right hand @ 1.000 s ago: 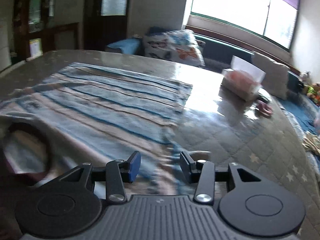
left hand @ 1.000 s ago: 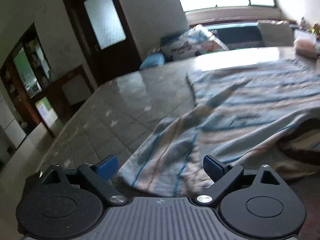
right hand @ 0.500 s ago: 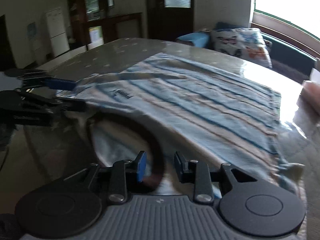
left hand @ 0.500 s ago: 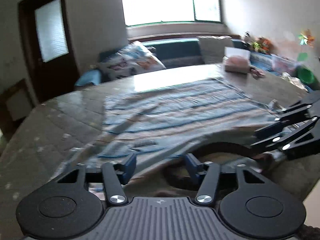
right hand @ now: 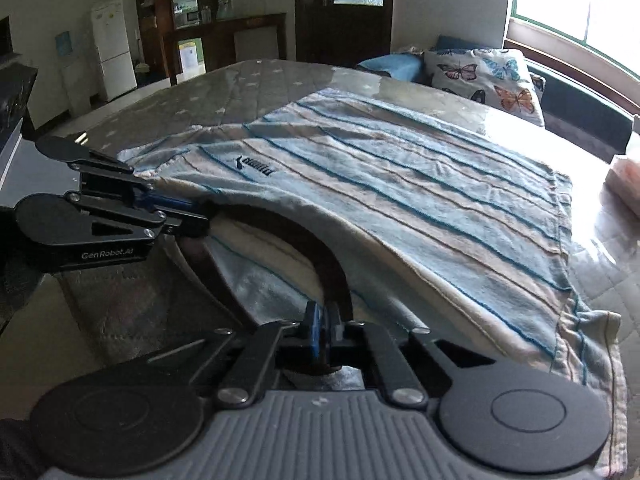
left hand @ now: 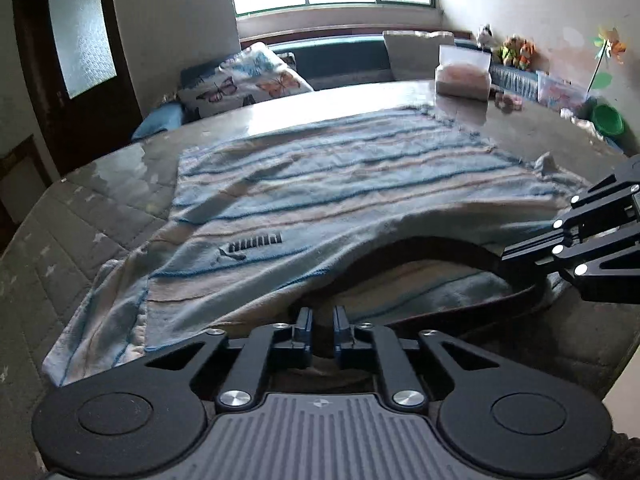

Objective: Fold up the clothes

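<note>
A blue, white and tan striped T-shirt [left hand: 320, 184] with a dark brown collar [left hand: 440, 244] lies flat on a quilted table, neck end towards me. It also fills the right wrist view [right hand: 400, 184]. My left gripper [left hand: 322, 330] is shut on the shirt at the left side of the collar [right hand: 312, 248]. My right gripper [right hand: 322, 334] is shut on the collar's right side. Each gripper shows in the other's view: the right one [left hand: 505, 257] at the right edge, the left one [right hand: 204, 220] at the left.
The quilted table [left hand: 80, 216] extends left and beyond the shirt. A tissue box [left hand: 462, 76] stands at the far right corner. A sofa with a butterfly cushion [left hand: 248, 84] is behind, a dark door [left hand: 76, 64] at left, and toys and a green bowl [left hand: 608, 120] at right.
Both grippers swung from the shirt's sleeves to the collar and closed on it, one at each side. The collar edge is now lifted slightly.
</note>
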